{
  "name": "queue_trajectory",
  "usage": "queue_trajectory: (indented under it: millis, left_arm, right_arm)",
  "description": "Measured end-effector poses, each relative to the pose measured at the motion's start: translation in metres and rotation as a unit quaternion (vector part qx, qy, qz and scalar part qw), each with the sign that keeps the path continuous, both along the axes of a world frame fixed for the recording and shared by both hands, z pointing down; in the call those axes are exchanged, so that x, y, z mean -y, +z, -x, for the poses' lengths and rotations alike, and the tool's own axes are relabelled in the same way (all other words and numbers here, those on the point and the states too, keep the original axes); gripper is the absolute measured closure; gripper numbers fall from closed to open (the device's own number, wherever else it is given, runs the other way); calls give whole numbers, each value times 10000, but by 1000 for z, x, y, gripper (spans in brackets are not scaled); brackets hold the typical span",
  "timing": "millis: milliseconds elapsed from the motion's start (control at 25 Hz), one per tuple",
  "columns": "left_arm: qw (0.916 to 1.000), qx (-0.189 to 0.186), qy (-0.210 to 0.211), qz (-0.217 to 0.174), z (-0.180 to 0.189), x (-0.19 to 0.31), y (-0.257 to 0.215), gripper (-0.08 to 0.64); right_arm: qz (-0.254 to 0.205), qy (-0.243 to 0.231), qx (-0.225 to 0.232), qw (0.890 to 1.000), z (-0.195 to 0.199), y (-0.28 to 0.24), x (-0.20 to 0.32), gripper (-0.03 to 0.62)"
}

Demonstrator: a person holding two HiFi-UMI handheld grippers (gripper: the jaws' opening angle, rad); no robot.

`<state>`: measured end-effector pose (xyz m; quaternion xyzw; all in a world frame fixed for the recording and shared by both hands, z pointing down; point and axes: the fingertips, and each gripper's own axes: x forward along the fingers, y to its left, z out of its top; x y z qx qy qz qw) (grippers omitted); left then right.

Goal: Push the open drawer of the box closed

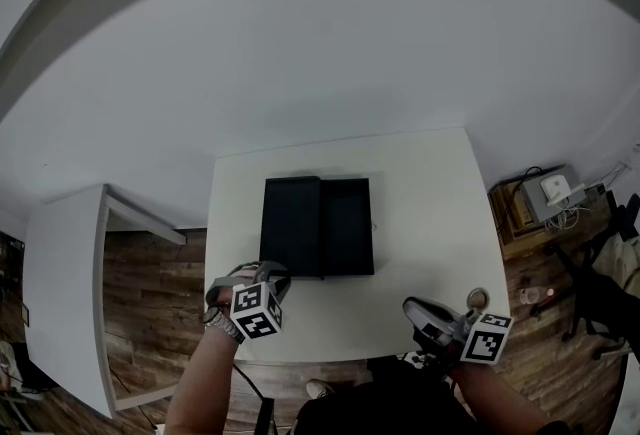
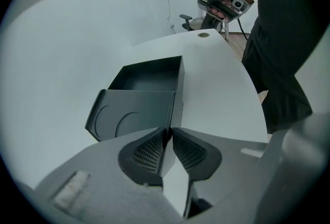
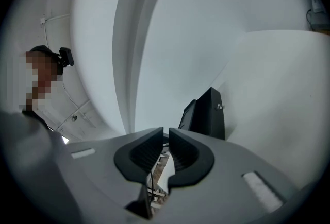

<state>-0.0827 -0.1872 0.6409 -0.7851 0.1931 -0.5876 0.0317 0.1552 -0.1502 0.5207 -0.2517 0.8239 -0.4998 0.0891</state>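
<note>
A: The black box (image 1: 291,226) sits in the middle of the desk (image 1: 430,213), and its drawer (image 1: 347,226) is slid out on the right side, wide open!

B: The left gripper (image 1: 268,271) is at the near edge, just beside the box's near corner. Its fingers (image 2: 149,152) are pressed together with nothing between them.

A: And the right gripper (image 1: 415,309)?

B: It's out by the desk's near right corner, well apart from the drawer. Its fingers (image 3: 146,150) are together too, and empty.

The head camera is looking steeply down on the surface (image 1: 430,193); claw cameras are facing the box (image 1: 317,226) from 7 and 5 o'clock.
</note>
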Motion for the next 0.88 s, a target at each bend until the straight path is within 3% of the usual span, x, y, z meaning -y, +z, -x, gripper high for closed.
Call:
queue_trajectory:
  millis: [160, 240, 320, 440, 520, 600, 720, 880]
  left_arm:
    - [9998, -55, -90, 140, 2, 0, 0, 495]
    - [9996, -133, -139, 185, 1, 0, 0, 495]
    - [9993, -220, -184, 235, -1, 0, 0, 495]
    - [9990, -252, -237, 287, -3, 0, -1, 494]
    - [9989, -255, -277, 294, -4, 0, -1, 494]
    - [9984, -322, -340, 312, -4, 0, -1, 492]
    - [9976, -423, -431, 326, -3, 1, -1, 491]
    - [9969, -497, -510, 327, -4, 0, -3, 489]
  right_arm:
    - [-218, -8, -291, 9993, -5, 9, 34, 554]
    - [-558, -175, -843, 9947, -10, 19, 57, 552]
    - [-1098, -537, -1698, 9779, -16, 32, 79, 543]
    - [-1988, -1158, -3050, 9241, -20, 52, 110, 527]
    - [-2442, -1459, -3634, 8871, -21, 61, 131, 526]
    - [-2785, -1825, -4023, 8528, -18, 70, 146, 508]
    - [-3248, -2614, -4520, 7886, -6, 87, 157, 476]
    - [-3465, -3620, -4862, 7159, 13, 117, 156, 459]
